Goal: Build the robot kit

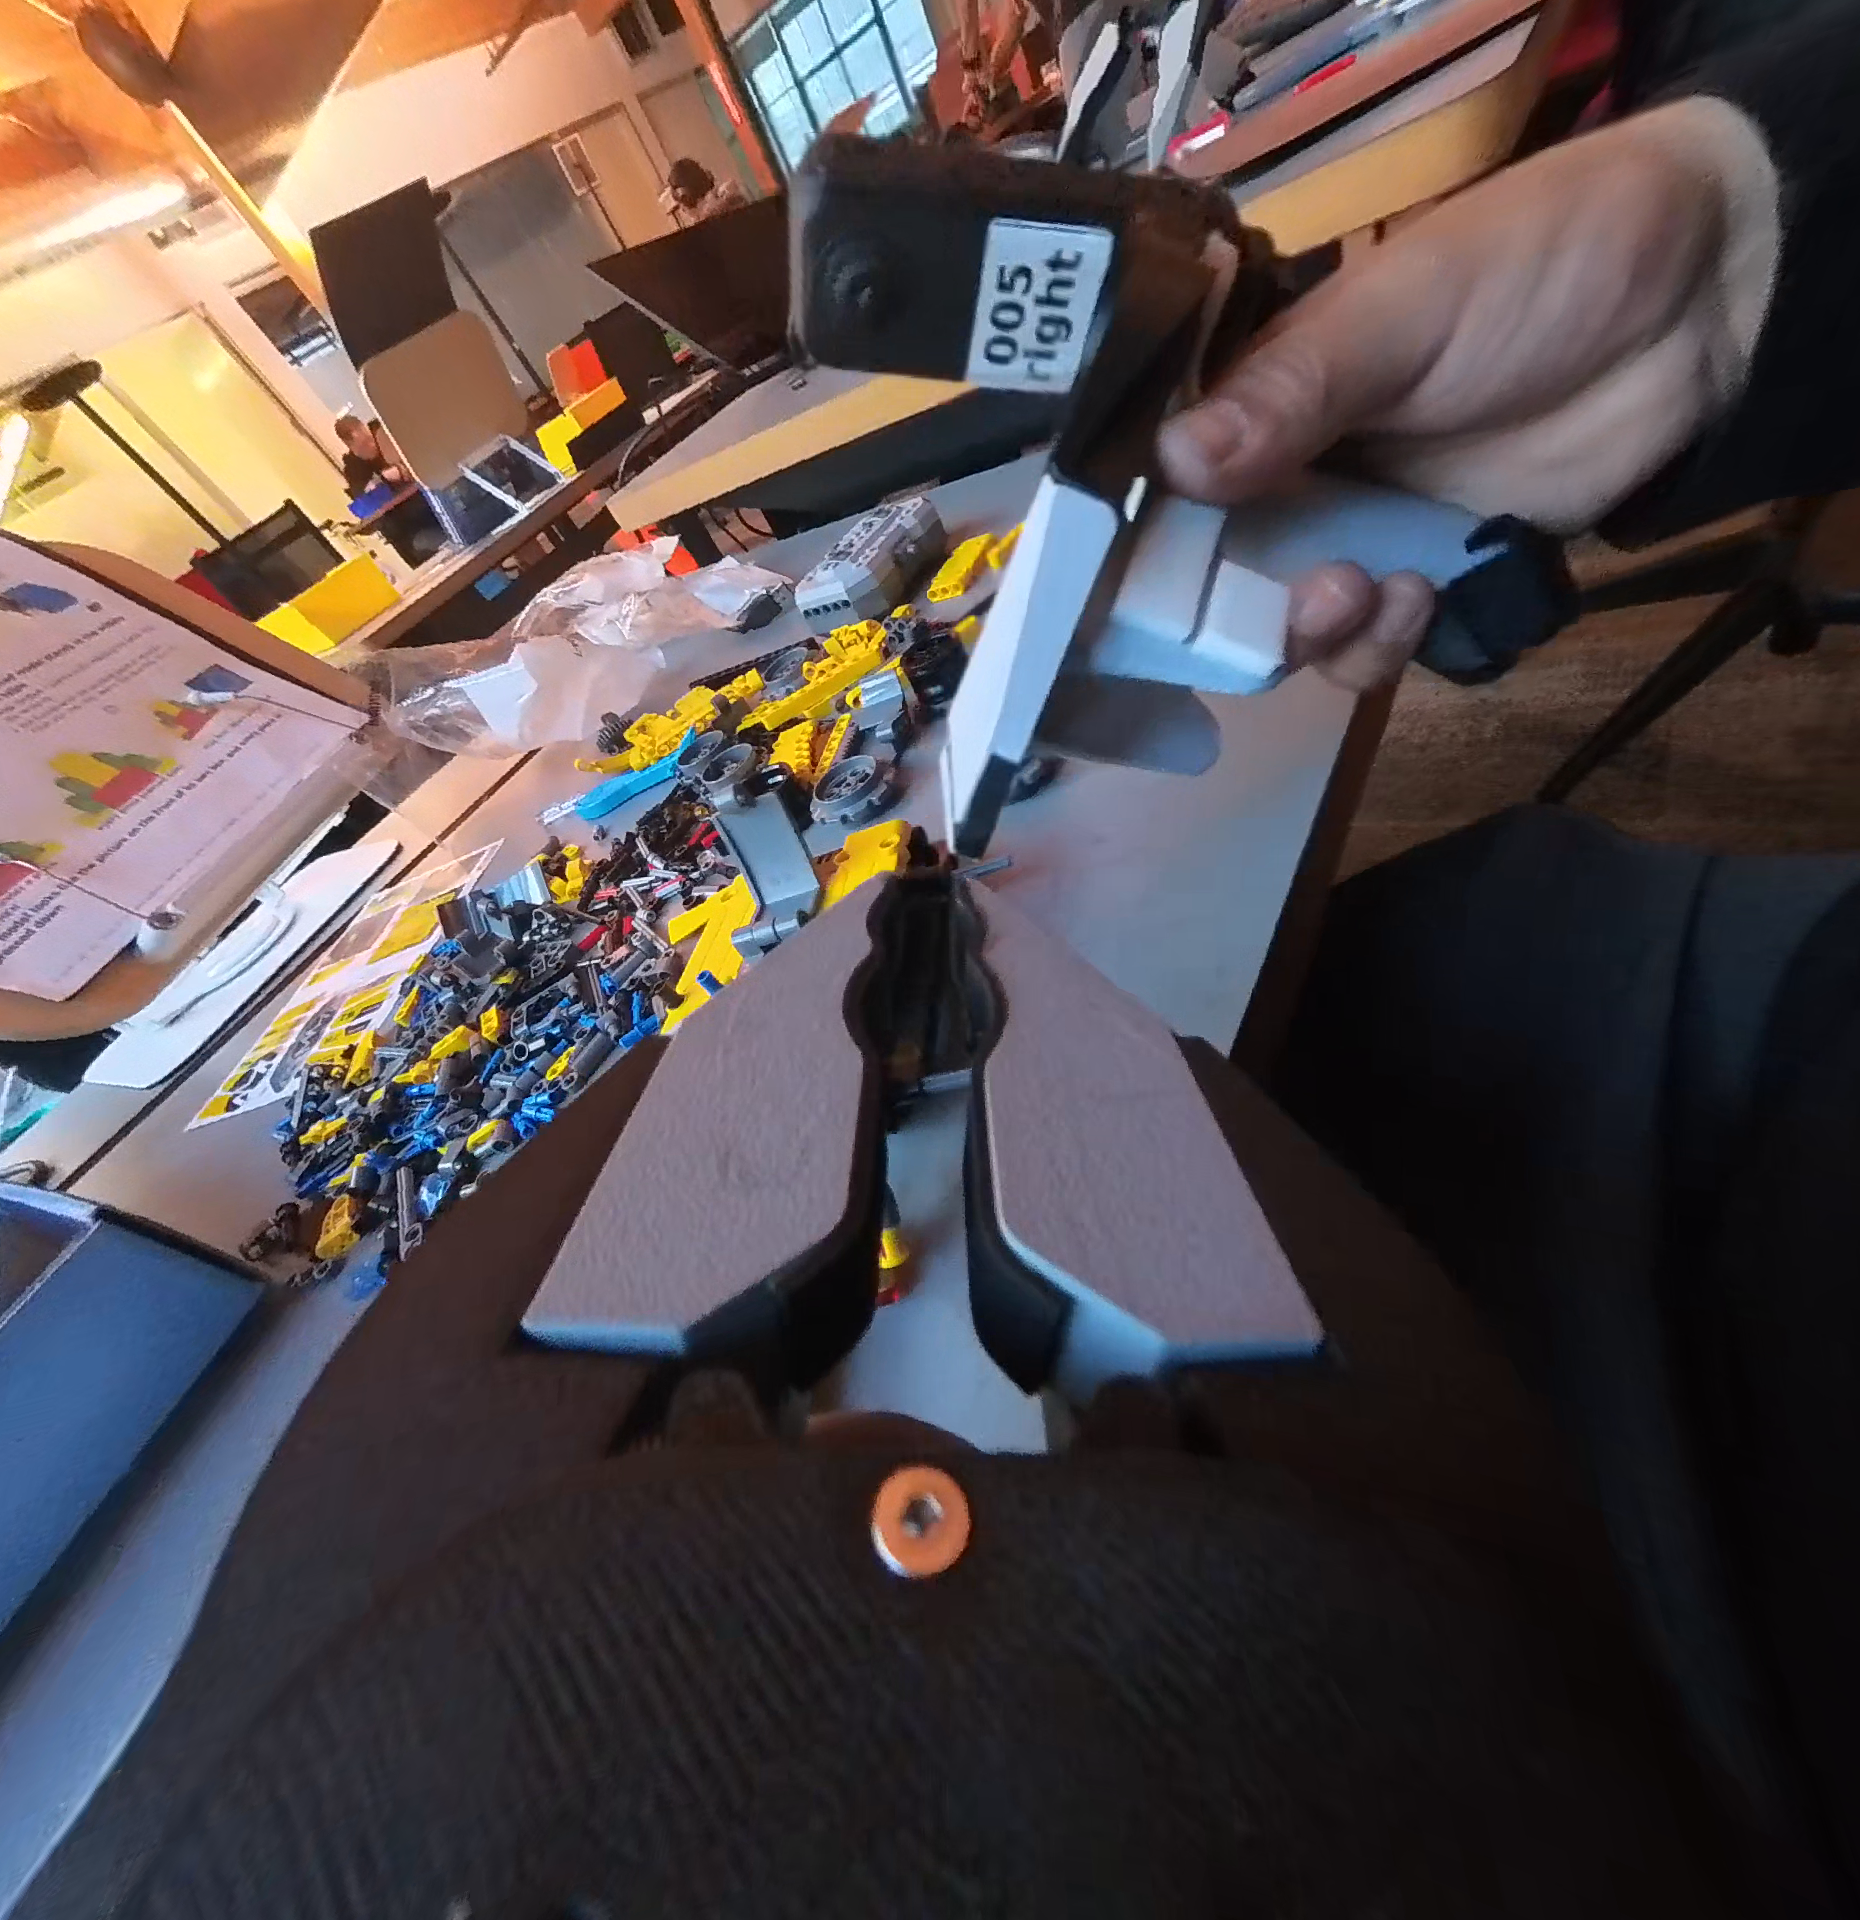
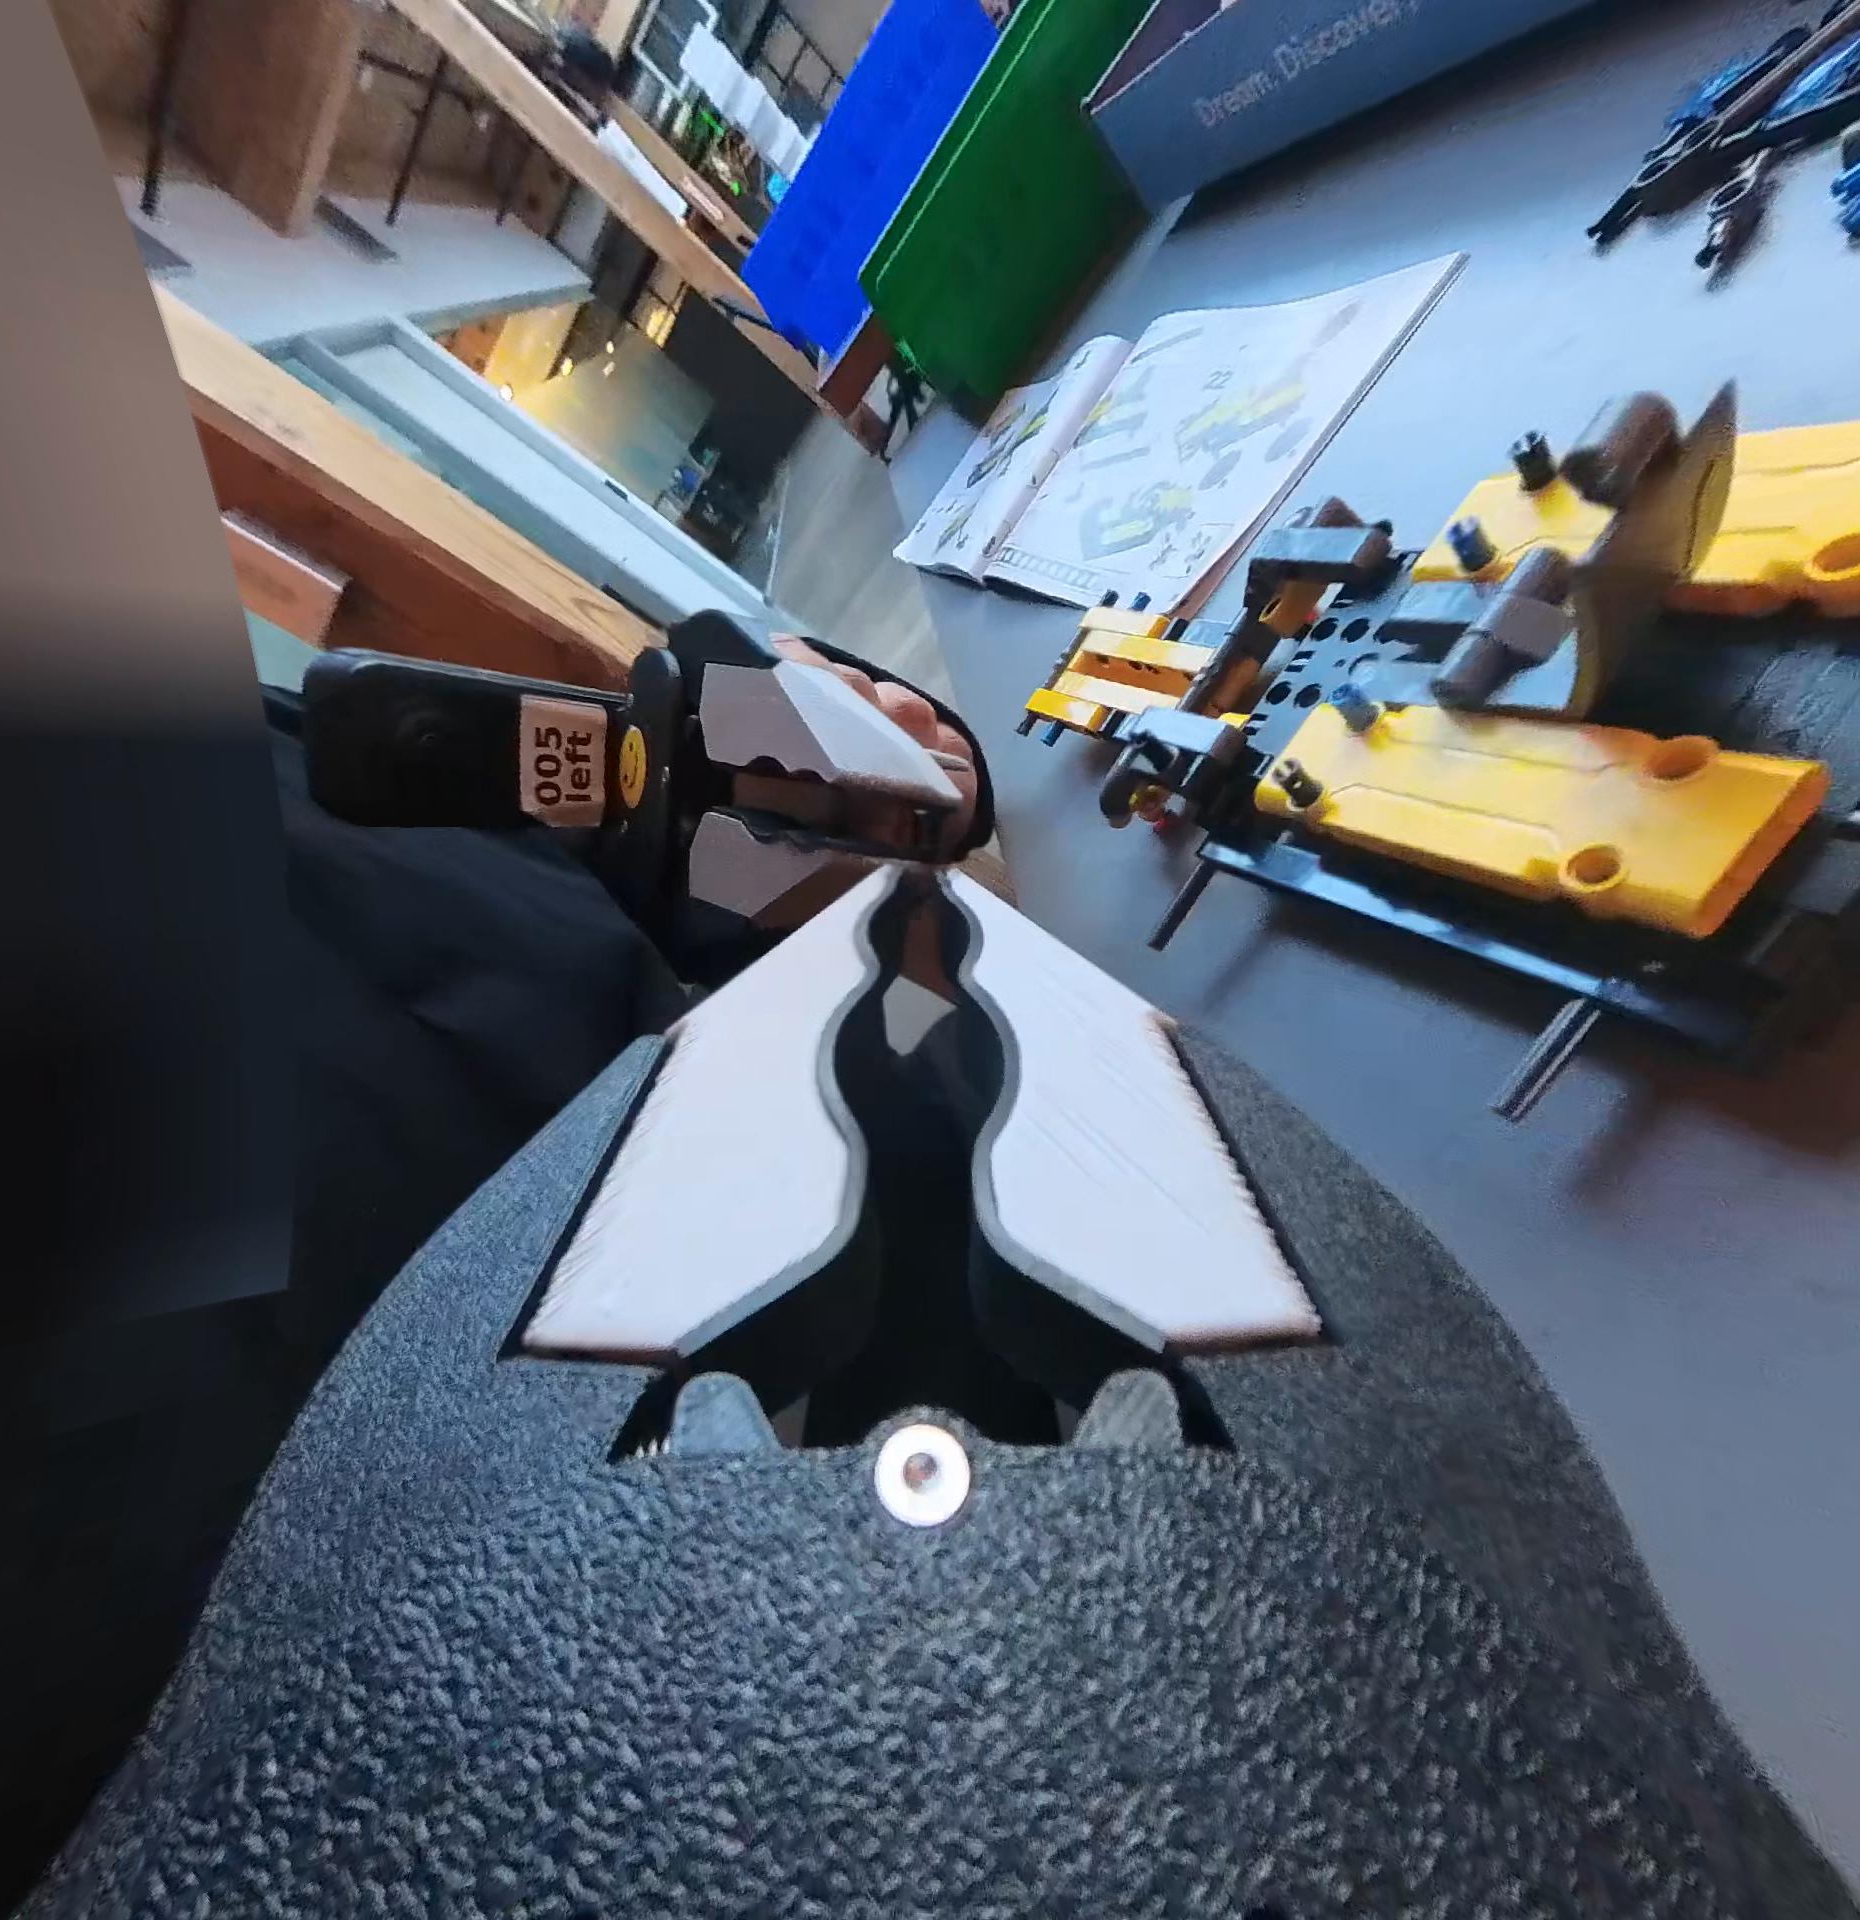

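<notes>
Meeting tip to tip, left tool [image 1: 931, 883] and right tool [image 2: 910, 878] are both clenched, beside scattered building-set pieces [image 1: 510, 1039] on the tabletop [image 1: 1144, 894].

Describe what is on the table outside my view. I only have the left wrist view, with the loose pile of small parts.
Observer: A part-built yellow and black model lies on the grey table, apart from the right gripper.
Operator: Give me what lies beyond that model.
Observer: An open instruction booklet lies flat on the table.
Operator: Report what is behind the booklet.
Observer: A blue board and a green board stand on edge, side by side.
</notes>
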The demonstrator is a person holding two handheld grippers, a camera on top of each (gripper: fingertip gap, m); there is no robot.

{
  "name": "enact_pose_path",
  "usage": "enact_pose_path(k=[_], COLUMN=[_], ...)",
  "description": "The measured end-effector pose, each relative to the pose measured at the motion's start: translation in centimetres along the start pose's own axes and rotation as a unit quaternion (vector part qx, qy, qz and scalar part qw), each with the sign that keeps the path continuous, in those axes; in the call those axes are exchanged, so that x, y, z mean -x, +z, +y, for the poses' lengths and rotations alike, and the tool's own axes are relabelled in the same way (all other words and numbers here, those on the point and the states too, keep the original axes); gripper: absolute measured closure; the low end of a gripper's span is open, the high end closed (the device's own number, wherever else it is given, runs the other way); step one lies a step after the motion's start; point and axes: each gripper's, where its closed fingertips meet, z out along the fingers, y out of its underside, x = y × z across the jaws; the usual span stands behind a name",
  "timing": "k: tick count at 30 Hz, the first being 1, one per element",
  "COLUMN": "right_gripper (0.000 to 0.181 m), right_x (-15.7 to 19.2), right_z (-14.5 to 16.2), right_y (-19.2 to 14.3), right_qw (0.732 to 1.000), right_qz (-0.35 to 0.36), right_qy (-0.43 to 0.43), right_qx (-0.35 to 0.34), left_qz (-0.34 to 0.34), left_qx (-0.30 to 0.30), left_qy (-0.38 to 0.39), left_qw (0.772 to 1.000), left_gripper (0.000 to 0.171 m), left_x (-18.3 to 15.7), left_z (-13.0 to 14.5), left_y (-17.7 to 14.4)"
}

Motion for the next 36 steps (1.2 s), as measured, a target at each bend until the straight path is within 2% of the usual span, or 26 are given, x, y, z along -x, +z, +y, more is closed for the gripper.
enact_pose_path(k=[9,18,21,25,36], right_gripper=[0.173,0.173,0.174,0.175,0.178], right_x=[1.9,1.8,1.4,1.5,2.5], right_z=[0.2,0.8,1.1,1.3,2.7], right_y=[0.1,-0.5,-1.1,-2.0,-0.9], right_qw=[0.997,0.996,0.994,0.991,0.994], right_qz=[-0.060,-0.002,0.035,0.050,0.029], right_qy=[0.028,-0.006,-0.026,-0.035,-0.053], right_qx=[-0.049,-0.085,-0.095,-0.120,-0.090], left_qz=[0.014,0.036,0.031,0.020,0.027], left_qx=[-0.047,-0.065,-0.059,-0.056,-0.068], left_qy=[0.001,-0.032,-0.025,-0.016,-0.031], left_qw=[0.999,0.997,0.997,0.998,0.997], left_gripper=[0.167,0.167,0.166,0.166,0.167], left_x=[-0.8,-2.0,-2.3,-2.7,-3.2], left_z=[-1.3,-1.4,-1.3,-1.4,-1.5], left_y=[-0.8,-0.8,-0.7,-1.0,-1.4])
